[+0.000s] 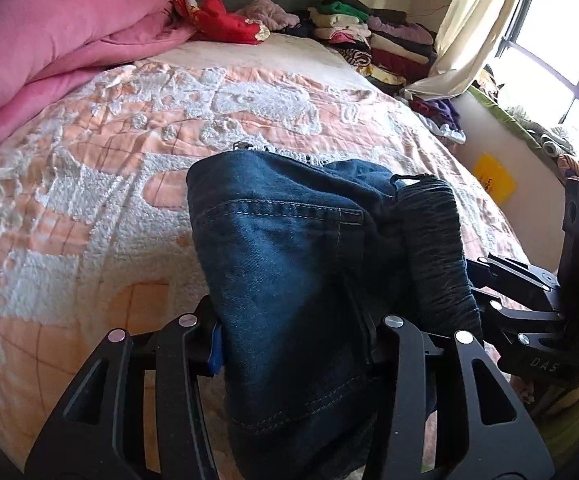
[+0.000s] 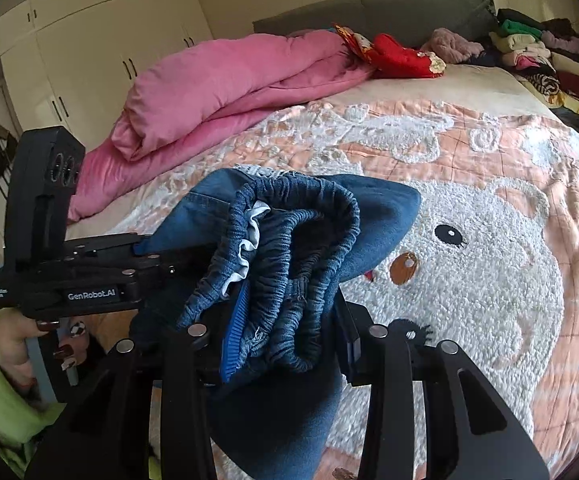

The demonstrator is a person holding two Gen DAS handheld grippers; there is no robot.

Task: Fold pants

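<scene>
Right wrist view: both grippers point(image 2: 285, 344) point(image 1: 297, 344) clamp soft, floppy jeans point(image 2: 289, 248); the bunched elastic waistband point(image 2: 313, 216) seems the firmest hold.

Left gripper point(image 1: 295, 344) clamped on dark denim pants point(image 1: 289, 264) — right gripper point(image 1: 489, 292) gripping waistband, above bedspread point(image 1: 89, 200).

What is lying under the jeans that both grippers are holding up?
Under the jeans lies the peach bedspread with a white fluffy cartoon face. The denim covers the bedspread directly below it, so nothing there can be seen.
</scene>
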